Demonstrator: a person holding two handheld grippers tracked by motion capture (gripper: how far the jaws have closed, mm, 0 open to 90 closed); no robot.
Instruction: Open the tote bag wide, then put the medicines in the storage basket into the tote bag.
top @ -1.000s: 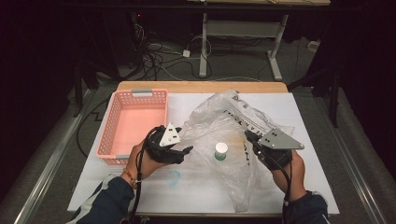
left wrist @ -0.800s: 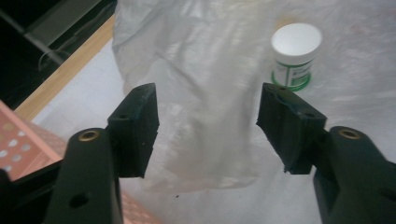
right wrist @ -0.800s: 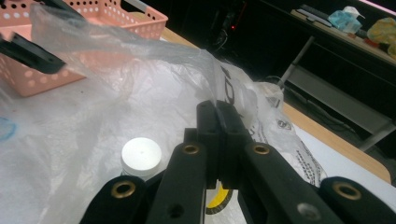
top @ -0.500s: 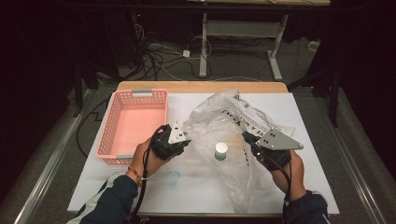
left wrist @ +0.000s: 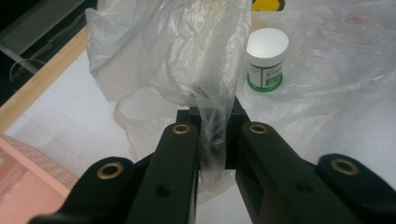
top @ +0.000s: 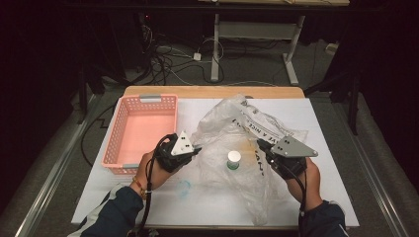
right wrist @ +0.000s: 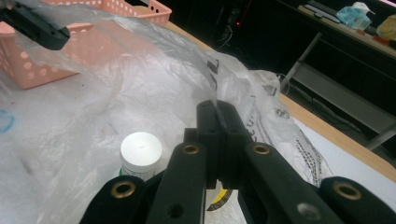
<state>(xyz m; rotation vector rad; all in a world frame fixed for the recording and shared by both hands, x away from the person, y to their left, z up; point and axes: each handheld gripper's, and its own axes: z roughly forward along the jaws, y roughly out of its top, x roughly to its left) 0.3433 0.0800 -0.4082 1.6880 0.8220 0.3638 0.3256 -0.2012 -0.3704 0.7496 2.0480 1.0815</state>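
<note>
Two grippers are pinching one clear plastic bag (top: 232, 133): the left gripper (left wrist: 211, 128), jaws just closing, and the right gripper (right wrist: 218, 116) are clamping its film. One white-capped jar (top: 233, 160) and one pink basket (top: 114, 138) are sitting on the table (top: 316, 123).

High view overlooks the table (top: 212, 207); gripper views, seemingly close, share it.

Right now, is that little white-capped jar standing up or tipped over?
Upright. The jar stands on its base, with its white cap on top, in both hand-held gripper views, beside the plastic bag pinched up around it.
</note>
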